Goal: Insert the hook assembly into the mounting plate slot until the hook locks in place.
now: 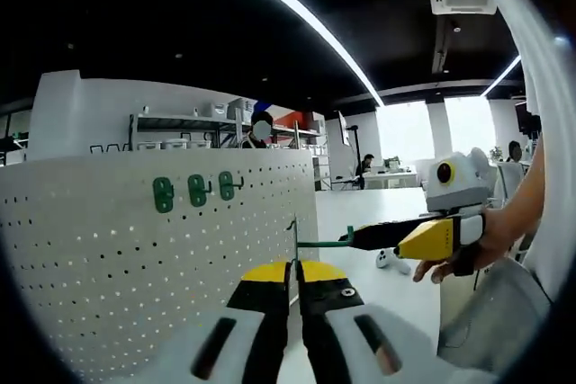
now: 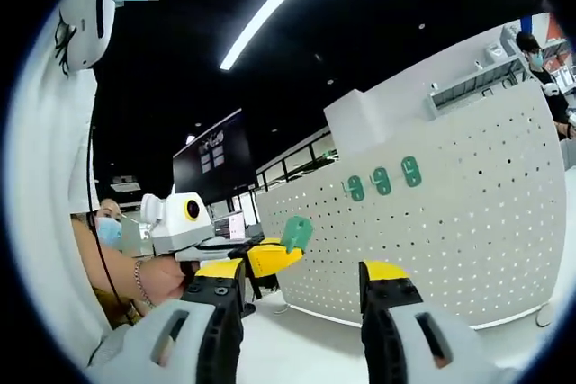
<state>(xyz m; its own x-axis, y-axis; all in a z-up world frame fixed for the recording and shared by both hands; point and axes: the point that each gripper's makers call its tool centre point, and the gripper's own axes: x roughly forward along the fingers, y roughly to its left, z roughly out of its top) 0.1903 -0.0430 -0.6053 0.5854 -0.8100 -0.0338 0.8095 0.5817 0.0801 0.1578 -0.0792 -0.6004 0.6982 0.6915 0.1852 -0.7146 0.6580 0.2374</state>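
Observation:
The green hook assembly [image 1: 293,245] stands edge-on between my left gripper's [image 1: 293,274] yellow-tipped jaws, which are shut on it; its thin rod [image 1: 326,242] points right. In the right gripper view the same hook [image 2: 297,231] shows its flat green plate at the tip of the left gripper [image 2: 274,256]. My right gripper [image 2: 303,290] is open, jaws wide apart, aimed at the hook but short of it. In the left gripper view its black jaw tip [image 1: 358,238] sits at the rod's end. The white perforated mounting plate [image 1: 135,249] [image 2: 468,222] stands upright just behind.
Three green hooks [image 1: 196,190] [image 2: 382,181] hang in a row high on the plate. The white table [image 1: 360,213] runs beyond it with a small white object [image 1: 391,260] on it. A hand [image 1: 504,231] holds the right gripper. Seated people and shelves are in the background.

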